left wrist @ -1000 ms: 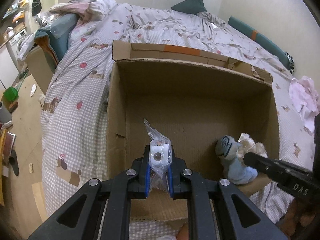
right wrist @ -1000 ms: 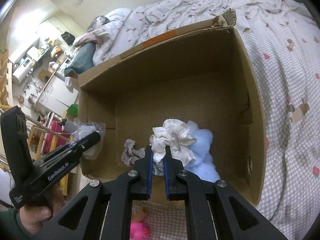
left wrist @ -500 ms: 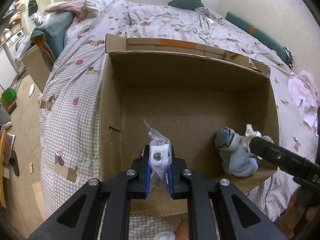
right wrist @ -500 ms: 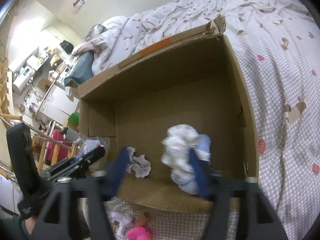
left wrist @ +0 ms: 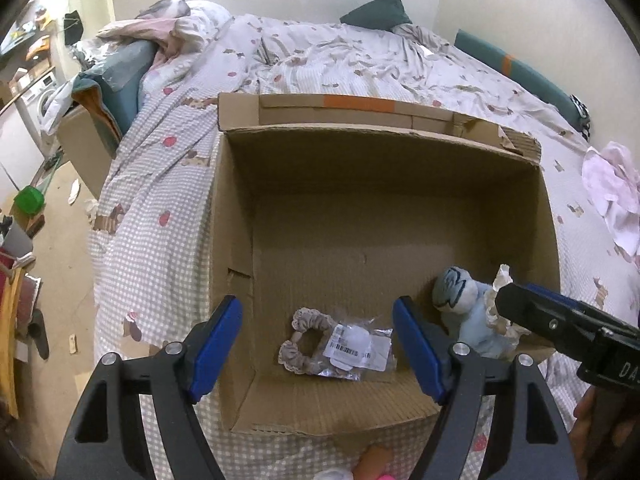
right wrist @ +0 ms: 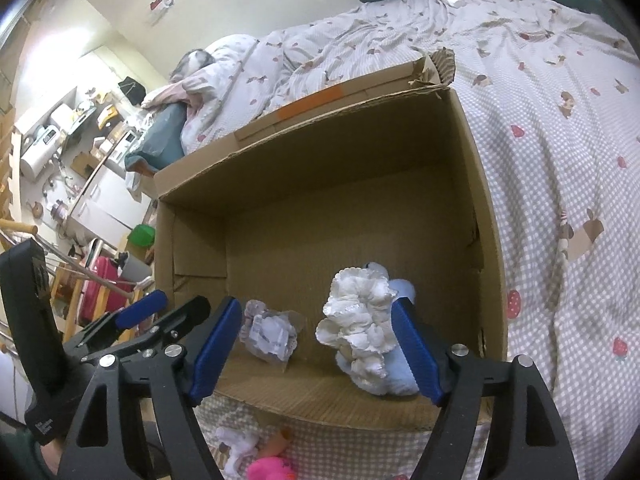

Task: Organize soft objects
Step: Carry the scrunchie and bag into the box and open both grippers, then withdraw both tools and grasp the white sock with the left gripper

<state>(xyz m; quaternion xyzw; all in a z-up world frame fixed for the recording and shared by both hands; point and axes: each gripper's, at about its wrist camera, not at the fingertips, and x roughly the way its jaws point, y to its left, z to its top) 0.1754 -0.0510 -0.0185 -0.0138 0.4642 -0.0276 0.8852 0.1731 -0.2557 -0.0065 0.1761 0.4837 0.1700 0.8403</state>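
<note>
- left gripper (left wrist: 318, 350) hangs wide apart over the cardboard box (left wrist: 360, 184), gripping nothing
- plastic bag (left wrist: 358, 347) lies on the box floor, touching the scrunchie (left wrist: 301, 338)
- right gripper (right wrist: 316, 346) spread too, white frilly cloth (right wrist: 358, 320) resting on blue plush (right wrist: 394, 372) inside

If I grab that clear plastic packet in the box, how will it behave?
The plastic packet probably weighs little and would flop from a pinch, since it lies crumpled on the scrunchie. Its glossy film may slip between the fingers.
</note>
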